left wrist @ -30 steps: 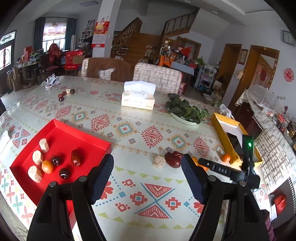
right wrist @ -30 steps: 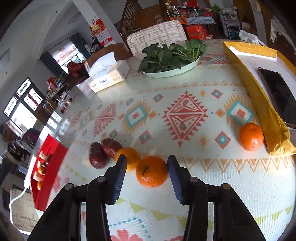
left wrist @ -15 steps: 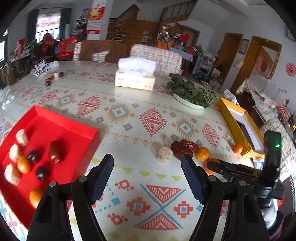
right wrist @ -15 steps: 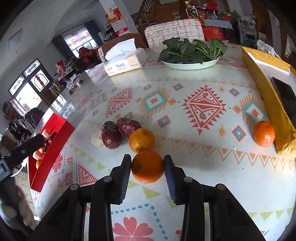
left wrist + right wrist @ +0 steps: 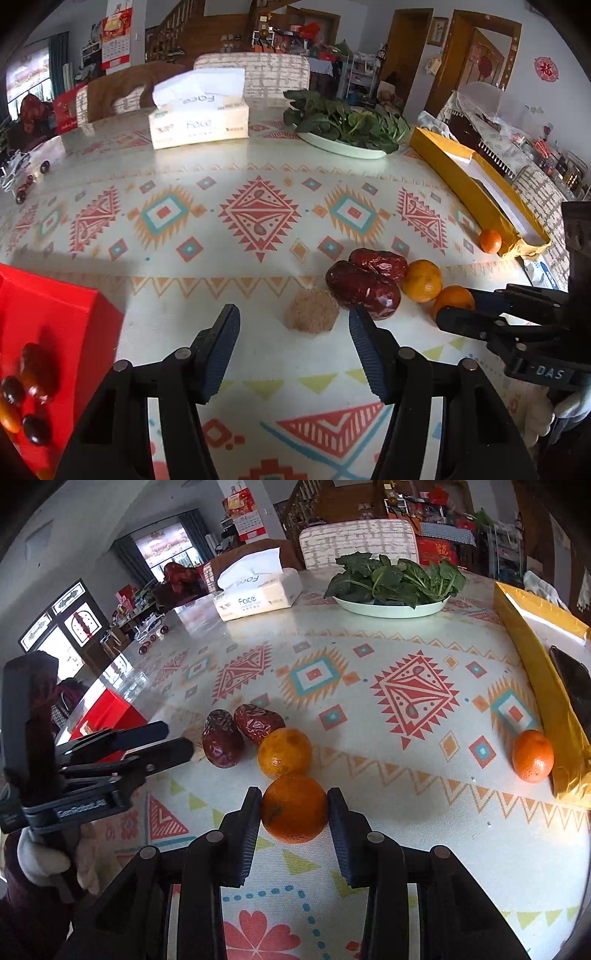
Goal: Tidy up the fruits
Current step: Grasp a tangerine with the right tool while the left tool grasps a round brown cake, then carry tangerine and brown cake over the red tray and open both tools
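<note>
**Two grippers at the fruit cluster**

While the left gripper (image 5: pixel 293 341) narrows its jaws, the left wrist view shows nothing pinched yet: the round tan rough-skinned fruit (image 5: pixel 312 311) lies just ahead on the patterned tabletop (image 5: pixel 258 218), slightly right of centre, beside two wrinkled dark-red dates (image 5: pixel 364 282).

From the right wrist view, the right gripper (image 5: pixel 294 821) pinches a round orange tangerine (image 5: pixel 294 806) between both pads, resting mid-tabletop, touching a second tangerine (image 5: pixel 284 752).

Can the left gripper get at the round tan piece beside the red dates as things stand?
Probably yes. The left gripper, its jaws closing, points straight at the tan piece with only bare tablecloth between. The nearer red date lies close beside its right finger and might get nudged.
</note>
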Demonstrator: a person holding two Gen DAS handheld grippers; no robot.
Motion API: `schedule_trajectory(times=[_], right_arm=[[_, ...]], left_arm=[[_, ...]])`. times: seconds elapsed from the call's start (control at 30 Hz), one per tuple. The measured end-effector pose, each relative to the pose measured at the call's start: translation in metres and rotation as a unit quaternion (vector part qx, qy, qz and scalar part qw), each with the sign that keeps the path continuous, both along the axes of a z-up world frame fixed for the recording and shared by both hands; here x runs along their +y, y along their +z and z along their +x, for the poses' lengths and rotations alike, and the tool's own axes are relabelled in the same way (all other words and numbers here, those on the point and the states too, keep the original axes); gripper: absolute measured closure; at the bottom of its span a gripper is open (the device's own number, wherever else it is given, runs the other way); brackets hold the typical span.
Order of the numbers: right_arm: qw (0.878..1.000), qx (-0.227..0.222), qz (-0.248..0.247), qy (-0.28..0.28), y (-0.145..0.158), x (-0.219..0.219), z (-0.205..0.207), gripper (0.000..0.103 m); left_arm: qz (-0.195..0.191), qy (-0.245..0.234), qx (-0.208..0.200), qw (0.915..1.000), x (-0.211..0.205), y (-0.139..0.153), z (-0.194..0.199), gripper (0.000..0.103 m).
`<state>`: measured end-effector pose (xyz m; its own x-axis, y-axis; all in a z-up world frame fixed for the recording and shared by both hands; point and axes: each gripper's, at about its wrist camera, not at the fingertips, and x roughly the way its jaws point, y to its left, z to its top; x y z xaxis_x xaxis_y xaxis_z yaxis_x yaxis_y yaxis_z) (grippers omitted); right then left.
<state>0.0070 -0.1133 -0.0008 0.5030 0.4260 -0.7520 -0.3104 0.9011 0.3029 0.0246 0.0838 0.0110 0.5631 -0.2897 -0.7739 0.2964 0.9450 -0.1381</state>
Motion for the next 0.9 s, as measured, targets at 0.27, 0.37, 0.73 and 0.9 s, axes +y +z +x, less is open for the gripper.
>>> schedule_trajectory(times=[0.27,0.37,0.73,0.9], right_arm=[[1.000,-0.007,-0.013,0.008,0.000,0.004,0.000,0.063],[1.000,-0.013,-0.022,0.010,0.000,0.008,-0.001,0.064],[1.000,-0.005,-0.001,0.003,0.000,0.007,-0.002,0.065],[0.999,0.001,0.033,-0.003,0.008,0.013,-0.014,0.065]], left_arm=[[0.007,-0.019,0.002,0.9998,-0.014,-0.007,0.011,0.048],[0.028,-0.024,-0.007,0.9993,-0.021,-0.007,0.009,0.073],[-0.052,0.032,-0.026,0.9978,0.031,0.027,-0.021,0.073],[-0.065,0.081,-0.065,0.9925,0.090,0.061,-0.056,0.073]])
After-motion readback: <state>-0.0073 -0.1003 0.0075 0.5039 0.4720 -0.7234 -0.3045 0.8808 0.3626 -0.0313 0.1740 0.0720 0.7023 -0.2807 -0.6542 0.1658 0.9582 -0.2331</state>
